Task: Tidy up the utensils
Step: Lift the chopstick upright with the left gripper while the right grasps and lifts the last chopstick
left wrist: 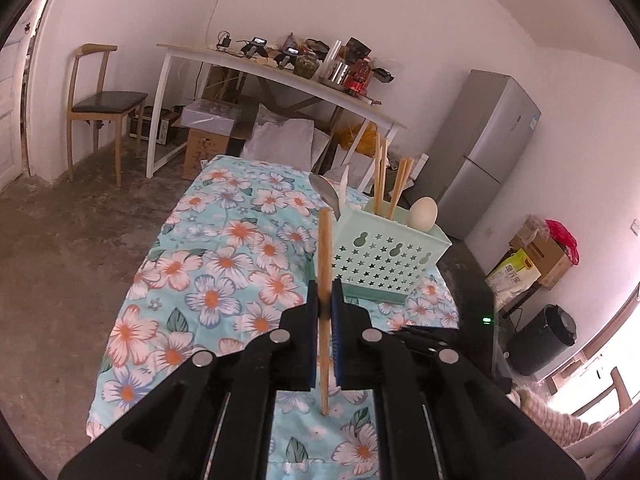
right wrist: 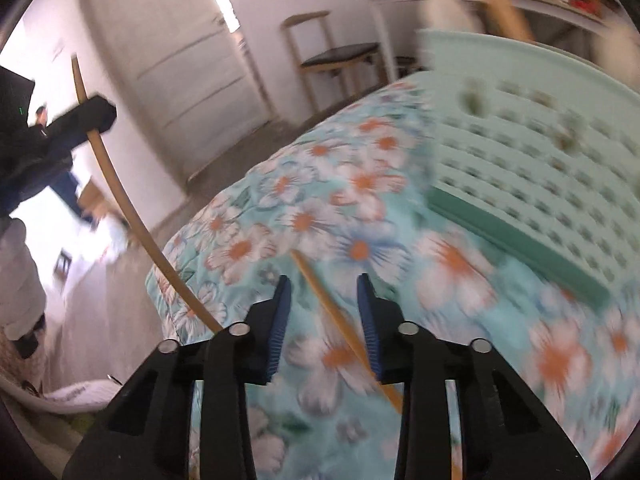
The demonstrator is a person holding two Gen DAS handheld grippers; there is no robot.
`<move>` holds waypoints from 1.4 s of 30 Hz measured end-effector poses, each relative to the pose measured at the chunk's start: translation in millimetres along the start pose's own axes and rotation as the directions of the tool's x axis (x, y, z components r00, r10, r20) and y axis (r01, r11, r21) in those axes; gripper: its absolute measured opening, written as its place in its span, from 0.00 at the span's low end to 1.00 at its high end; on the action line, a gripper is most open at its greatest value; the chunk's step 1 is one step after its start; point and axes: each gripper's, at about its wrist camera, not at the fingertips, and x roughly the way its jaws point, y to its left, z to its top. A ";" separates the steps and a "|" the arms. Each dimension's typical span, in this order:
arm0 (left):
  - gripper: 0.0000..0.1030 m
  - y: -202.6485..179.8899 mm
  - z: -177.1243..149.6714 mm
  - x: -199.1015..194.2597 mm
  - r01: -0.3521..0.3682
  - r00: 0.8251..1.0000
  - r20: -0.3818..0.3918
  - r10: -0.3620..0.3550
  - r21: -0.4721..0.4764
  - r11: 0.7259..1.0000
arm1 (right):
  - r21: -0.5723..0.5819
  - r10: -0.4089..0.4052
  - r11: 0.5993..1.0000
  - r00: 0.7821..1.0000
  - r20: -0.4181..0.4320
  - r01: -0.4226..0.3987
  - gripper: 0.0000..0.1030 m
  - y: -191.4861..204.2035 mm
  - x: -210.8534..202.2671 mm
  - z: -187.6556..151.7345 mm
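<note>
My left gripper [left wrist: 325, 292] is shut on a wooden chopstick [left wrist: 323, 240], which stands nearly upright above the floral cloth. Just beyond it to the right is a mint perforated utensil basket [left wrist: 384, 256] holding several chopsticks [left wrist: 380, 176], a metal spoon [left wrist: 328, 196] and a pale rounded spoon [left wrist: 423, 214]. In the blurred right wrist view, my right gripper [right wrist: 323, 278] hangs low over the cloth. Its jaws stand apart on either side of a second chopstick [right wrist: 340, 320] lying there, and the pads do not press it. The left gripper [right wrist: 80, 116] with its chopstick [right wrist: 120, 196] shows at the far left, the basket [right wrist: 540, 152] at the right.
The floral cloth [left wrist: 224, 240] covers a long narrow table with bare floor on both sides. Behind it are a cluttered white table [left wrist: 280, 76], a wooden chair [left wrist: 100, 108], a grey fridge [left wrist: 488, 152] and a black bin [left wrist: 544, 336].
</note>
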 end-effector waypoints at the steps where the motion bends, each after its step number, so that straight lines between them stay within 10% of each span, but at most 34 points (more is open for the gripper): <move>1: 0.05 0.6 -0.1 -1.1 -0.003 1.000 0.001 0.003 -0.003 1.000 | -0.024 0.012 1.000 1.000 -0.012 -0.012 0.26 3.8 4.7 2.8; 12: 0.05 2.6 -0.1 -5.5 -0.046 0.999 -0.003 0.046 -0.014 0.999 | -0.219 -0.003 0.975 0.984 -0.177 -0.037 0.03 25.5 65.4 14.2; 29: 0.06 -1.4 0.0 -4.9 -0.075 0.997 -0.002 0.075 0.003 0.997 | -0.240 -0.042 0.971 0.983 -0.177 -0.001 0.22 21.2 75.1 15.0; 42: 0.05 -26.2 13.1 13.8 -0.105 0.994 -0.032 0.107 0.067 0.992 | -0.074 -0.115 0.990 0.989 0.093 0.122 0.05 -21.8 -18.9 42.9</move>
